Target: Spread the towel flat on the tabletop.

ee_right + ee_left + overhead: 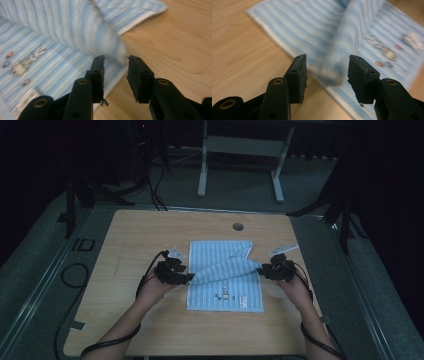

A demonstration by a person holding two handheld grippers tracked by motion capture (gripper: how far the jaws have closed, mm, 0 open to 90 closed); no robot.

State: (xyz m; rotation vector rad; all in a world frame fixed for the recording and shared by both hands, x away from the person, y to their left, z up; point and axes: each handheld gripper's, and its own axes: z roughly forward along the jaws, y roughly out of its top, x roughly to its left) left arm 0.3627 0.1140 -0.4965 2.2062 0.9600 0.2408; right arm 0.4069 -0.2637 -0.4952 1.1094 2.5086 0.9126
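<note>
Blue striped towel (pixel 225 275) lay flat on the wooden table (pixel 125 320), its far edge folded toward the middle and slumped between both grippers. Left gripper (pixel 327 67) released, jaws parted around the fold's corner without pressing. Right gripper (pixel 116 67) likewise let go, corner just ahead. Judged light, soft, limp, non-slippery; best pinched at 2 corners.

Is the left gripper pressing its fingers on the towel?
No, the left gripper has its fingers apart, with the towel fold loose between them.
</note>
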